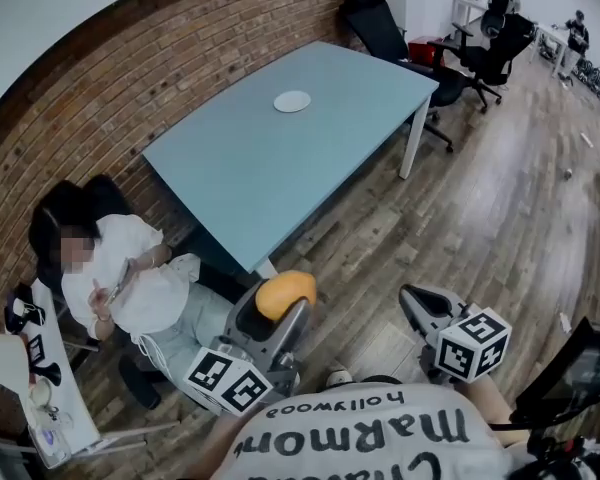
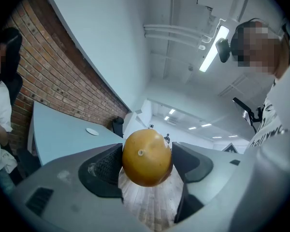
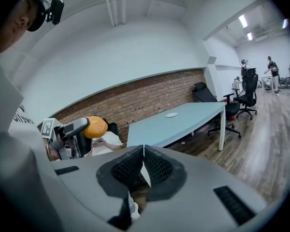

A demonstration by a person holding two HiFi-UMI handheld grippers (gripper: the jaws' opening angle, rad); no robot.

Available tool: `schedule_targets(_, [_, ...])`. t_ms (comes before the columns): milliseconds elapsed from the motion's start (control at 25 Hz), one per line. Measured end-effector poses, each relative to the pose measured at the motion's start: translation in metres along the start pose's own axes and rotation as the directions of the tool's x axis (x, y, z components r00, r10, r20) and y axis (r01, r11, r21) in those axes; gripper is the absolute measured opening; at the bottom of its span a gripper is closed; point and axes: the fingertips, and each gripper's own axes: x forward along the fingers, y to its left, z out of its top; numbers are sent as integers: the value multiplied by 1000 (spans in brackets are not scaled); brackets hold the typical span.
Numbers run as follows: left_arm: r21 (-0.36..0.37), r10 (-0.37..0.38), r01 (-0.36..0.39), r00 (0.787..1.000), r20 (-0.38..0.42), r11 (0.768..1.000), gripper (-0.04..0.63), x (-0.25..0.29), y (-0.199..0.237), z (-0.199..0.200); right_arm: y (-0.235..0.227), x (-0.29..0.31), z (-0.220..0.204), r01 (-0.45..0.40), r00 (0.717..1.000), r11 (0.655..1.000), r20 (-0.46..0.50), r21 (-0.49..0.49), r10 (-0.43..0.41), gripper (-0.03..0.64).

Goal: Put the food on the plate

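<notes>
My left gripper (image 1: 283, 308) is shut on a round orange-yellow fruit (image 1: 285, 292), held in the air over the wood floor, well short of the table. The left gripper view shows the fruit (image 2: 147, 157) pinched between both jaws. A small white plate (image 1: 292, 101) lies far off on the pale blue table (image 1: 310, 158); it is also seen in the left gripper view as a plate (image 2: 92, 131) and in the right gripper view as a plate (image 3: 171, 114). My right gripper (image 1: 412, 303) is shut with nothing in it, jaws touching (image 3: 143, 164).
A seated person in white (image 1: 130, 283) is close on the left by the brick wall (image 1: 150, 78). Black office chairs (image 1: 410, 48) stand past the table's far end. A white side table (image 1: 40, 398) with small items is at the lower left. People are far back.
</notes>
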Motion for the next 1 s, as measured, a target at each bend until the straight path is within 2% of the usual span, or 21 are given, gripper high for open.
schedule_targets(200, [-12,-15,15,1000,0,1000,319,22,23,0,-7,24,-2,9,1000,1000,-27,-9,-9,12])
schedule_targets(440, [-20,-23,23,1000,-13,1000,319,48,38,0,-35,37,11,47,999,999,-23,15,-47,12])
schedule_targets(840, [-7,31,-30,999,21,1000,319,109,71,19,-81,90,59,-24,999,999,-33,-34,23,12])
schedule_targets(1000, [-29,67,-67,998,13,997,319,137,83,18,-110,108,73,-45,998,999,-49,-26,44,12])
